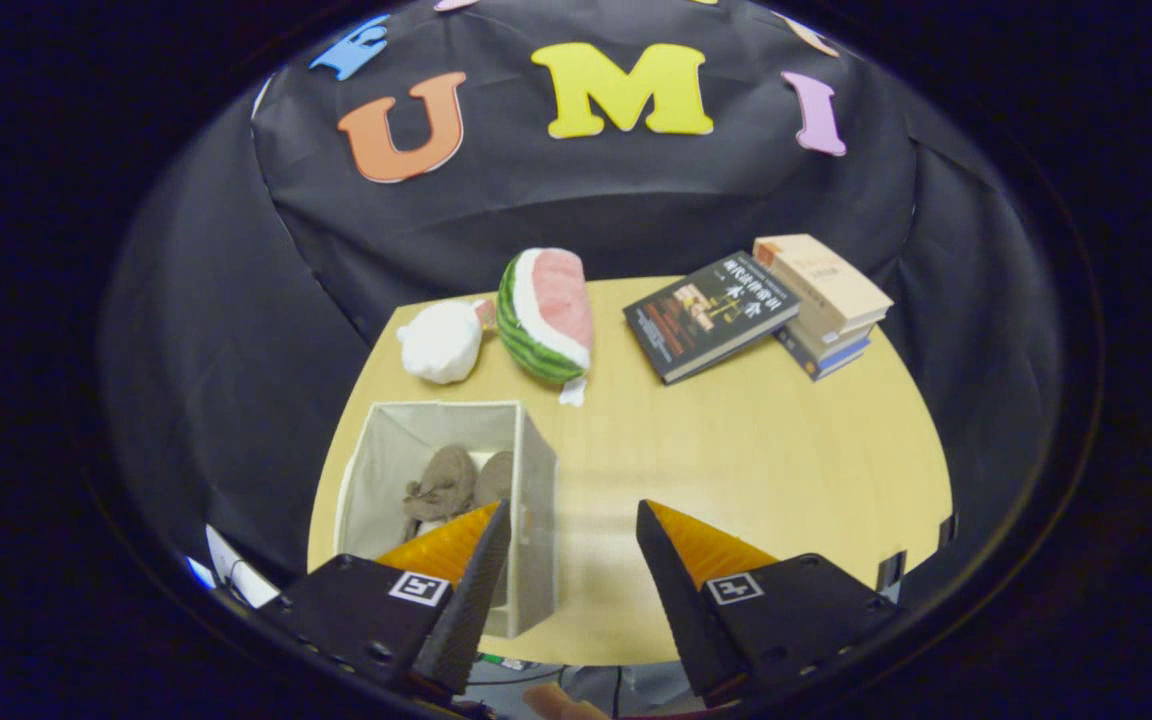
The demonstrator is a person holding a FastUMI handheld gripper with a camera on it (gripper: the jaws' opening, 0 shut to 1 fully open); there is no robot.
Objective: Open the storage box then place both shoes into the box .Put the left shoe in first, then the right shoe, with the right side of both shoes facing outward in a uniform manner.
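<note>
the table (736, 470) was round and pale wood, and it held everything. the box (536, 520) sat near the front of it, on the left side. it was grey cloth, and its top was open. the left finger hung over the box's near right corner, so part of the box was hidden.

the shoes (456, 485) lay down inside the box, side by side and touching. they were soft and brown. i could not tell which shoe was which, or which way they faced.

the gripper (571, 520) was above the near part of the table. its jaws were wide apart and held nothing. bare table showed between them.

far past the fingers, by the back edge, was a toy watermelon slice (546, 315). a white plush (443, 340) lay just beside it, on its left. off to the right, a dark book (708, 312) leaned on a small stack of books (824, 300).
</note>
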